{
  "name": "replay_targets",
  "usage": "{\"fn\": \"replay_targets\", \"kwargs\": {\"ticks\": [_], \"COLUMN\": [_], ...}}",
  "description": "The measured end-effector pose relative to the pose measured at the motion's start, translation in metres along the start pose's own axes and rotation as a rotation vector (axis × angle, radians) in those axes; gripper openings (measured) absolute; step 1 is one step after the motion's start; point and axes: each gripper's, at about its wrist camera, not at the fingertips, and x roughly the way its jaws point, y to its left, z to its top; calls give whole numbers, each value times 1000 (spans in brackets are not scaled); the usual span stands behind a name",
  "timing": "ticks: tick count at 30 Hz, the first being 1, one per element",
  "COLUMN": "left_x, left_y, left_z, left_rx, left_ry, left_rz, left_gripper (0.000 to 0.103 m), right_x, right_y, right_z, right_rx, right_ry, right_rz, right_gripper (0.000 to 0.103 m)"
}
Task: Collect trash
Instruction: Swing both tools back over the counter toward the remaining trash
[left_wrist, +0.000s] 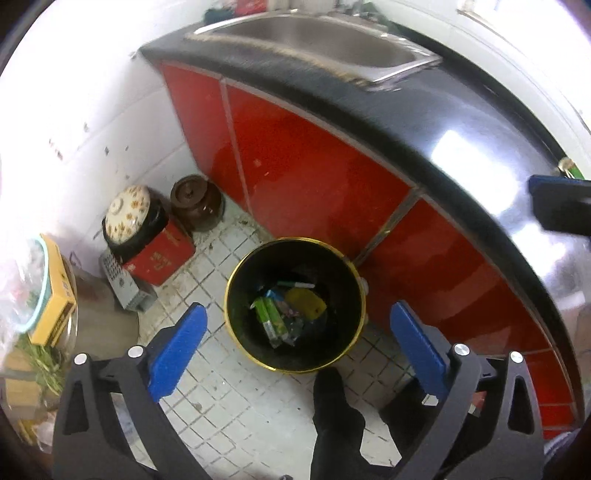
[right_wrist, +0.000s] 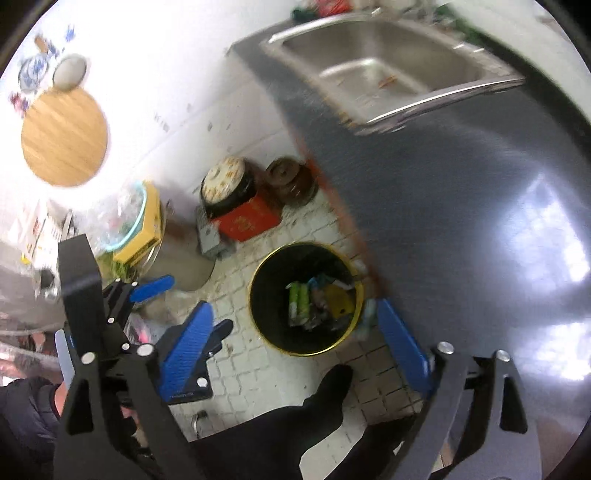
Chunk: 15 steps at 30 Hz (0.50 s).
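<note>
A black trash bin with a gold rim (left_wrist: 347, 269) stands on the tiled floor against the red cabinets. It holds trash: green wrappers (left_wrist: 271, 317), a yellow piece (left_wrist: 306, 304) and a white stick. My left gripper (left_wrist: 295, 345) is open and empty, above the bin's near side. In the right wrist view the bin (right_wrist: 266, 273) sits below and ahead of my right gripper (right_wrist: 295, 328), which is open and empty. The left gripper (right_wrist: 155, 288) also shows there at the left, with its blue fingers apart.
A black countertop (left_wrist: 443, 125) with a steel sink (left_wrist: 332, 40) runs above red cabinet doors (left_wrist: 295, 170). By the wall stand a brown jar (left_wrist: 195, 203), a patterned-lid pot on a red box (left_wrist: 162, 254) and a yellow box (left_wrist: 55, 295). A black shoe (left_wrist: 332, 391) is near the bin.
</note>
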Motion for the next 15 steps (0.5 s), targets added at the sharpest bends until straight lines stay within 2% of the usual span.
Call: {"fn": "replay_targets", "kwargs": {"ticks": [6,11,15], "left_x": [-32,-53,-63], "left_y": [-80,-190,-274], "left_z": [35,65,69], "left_rx": [129,301,413], "left_ry": [-69,-120,-139], "left_rz": [-104,-244,-349], "left_gripper": [96,96,96], "right_x": [-100,-193,-249], "right_y": [-83,-171,-229], "right_z": [-35,-91,-146], "right_rx": [169,369,498], "right_ry": [-154,-279,-341], "right_rz": [-150,-326,-429], "right_gripper": [94,94,94]}}
